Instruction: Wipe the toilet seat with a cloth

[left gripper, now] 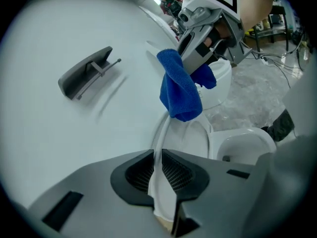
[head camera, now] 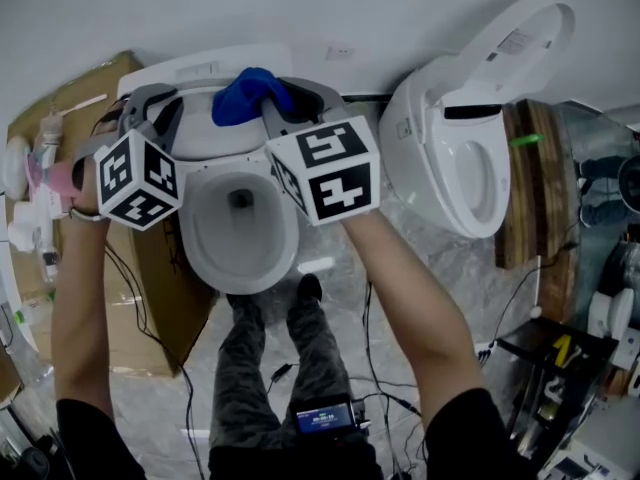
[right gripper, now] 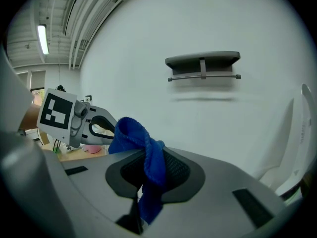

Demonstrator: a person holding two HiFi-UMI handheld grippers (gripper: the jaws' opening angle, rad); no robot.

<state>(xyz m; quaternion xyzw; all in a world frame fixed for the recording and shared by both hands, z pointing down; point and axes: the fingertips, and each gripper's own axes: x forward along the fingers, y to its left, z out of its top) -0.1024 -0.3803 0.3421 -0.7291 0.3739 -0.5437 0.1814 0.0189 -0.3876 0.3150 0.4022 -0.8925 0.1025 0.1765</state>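
Observation:
A white toilet (head camera: 240,280) stands below me with its seat and lid (head camera: 215,140) raised against the tank. My right gripper (head camera: 275,98) is shut on a blue cloth (head camera: 243,93), bunched above the raised seat. The right gripper view shows the cloth (right gripper: 143,145) pinched between the pads of the right gripper (right gripper: 146,178). My left gripper (head camera: 160,110) is at the seat's left side. In its own view the left gripper (left gripper: 157,175) stands slightly open, the raised seat's thin white edge (left gripper: 161,133) running between the jaws up towards the cloth (left gripper: 181,90).
A second toilet (head camera: 450,158) with its lid up stands at the right. A cardboard box (head camera: 60,118) and bottles are at the left. A grey shelf (right gripper: 203,63) hangs on the wall behind. Cables lie on the floor around the person's legs (head camera: 280,368).

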